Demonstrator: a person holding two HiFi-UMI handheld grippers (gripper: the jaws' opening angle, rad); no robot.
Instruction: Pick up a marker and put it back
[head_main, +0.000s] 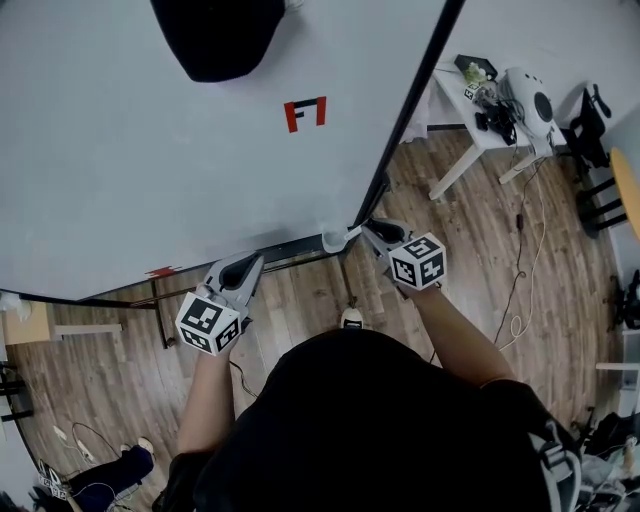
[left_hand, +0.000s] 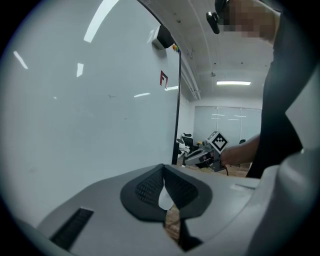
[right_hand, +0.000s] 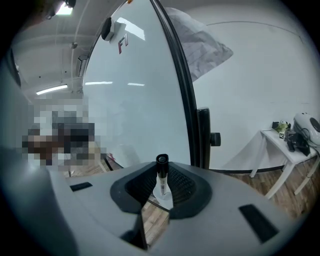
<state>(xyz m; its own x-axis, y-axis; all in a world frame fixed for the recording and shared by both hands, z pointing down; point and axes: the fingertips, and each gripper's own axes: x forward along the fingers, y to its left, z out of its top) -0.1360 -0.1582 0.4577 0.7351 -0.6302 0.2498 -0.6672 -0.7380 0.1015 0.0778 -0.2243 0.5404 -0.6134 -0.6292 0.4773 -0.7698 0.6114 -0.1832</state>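
A marker (right_hand: 161, 176) with a white barrel and a black cap stands upright between the pads of my right gripper (right_hand: 159, 192), which is shut on it. In the head view that gripper (head_main: 366, 232) is at the lower right corner of the whiteboard (head_main: 150, 160), by the end of the tray (head_main: 295, 250). My left gripper (head_main: 250, 266) hangs just below the tray's middle. Its jaws (left_hand: 164, 192) are shut with nothing between them, and it points along the board. From the left gripper view, the right gripper (left_hand: 197, 156) shows further along the board.
The board carries a red mark (head_main: 305, 113) and a dark object (head_main: 220, 35) near its top. A small red thing (head_main: 160, 271) lies at the tray's left. A white table (head_main: 480, 125) with gear stands to the right. Cables (head_main: 520, 270) trail on the wooden floor.
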